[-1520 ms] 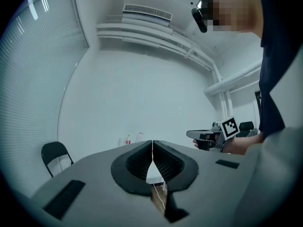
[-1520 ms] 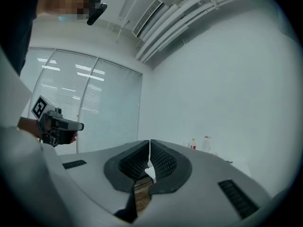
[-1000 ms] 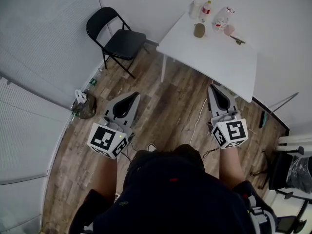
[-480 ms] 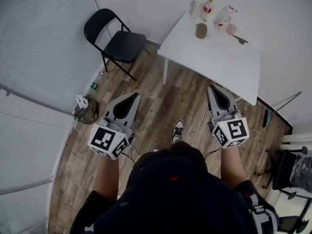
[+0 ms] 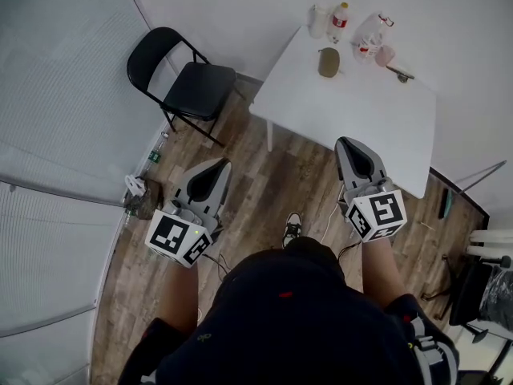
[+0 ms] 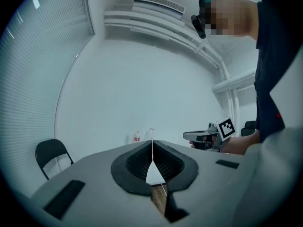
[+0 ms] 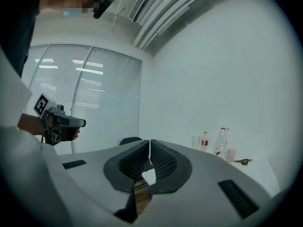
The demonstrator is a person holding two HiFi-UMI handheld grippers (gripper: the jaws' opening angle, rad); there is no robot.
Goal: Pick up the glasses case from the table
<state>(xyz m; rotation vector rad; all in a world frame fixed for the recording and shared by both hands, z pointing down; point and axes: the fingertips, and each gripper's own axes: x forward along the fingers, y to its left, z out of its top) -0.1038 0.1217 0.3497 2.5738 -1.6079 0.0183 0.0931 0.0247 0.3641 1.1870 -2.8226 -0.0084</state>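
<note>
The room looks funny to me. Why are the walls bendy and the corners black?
Left gripper view: the wide-angle lens curves the wall and blackens the corners. Right gripper view: same, the blinds bow. Head view: milder bending, the table sharp.

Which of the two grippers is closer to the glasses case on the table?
Right. The right gripper is at the near edge of the table, short of the glasses case; the left gripper is over the floor, off to the left.

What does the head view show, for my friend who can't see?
A person holds the left hand-held gripper and right hand-held gripper, both shut, over a wooden floor. Ahead, a white table carries a glasses case and bottles.
</note>
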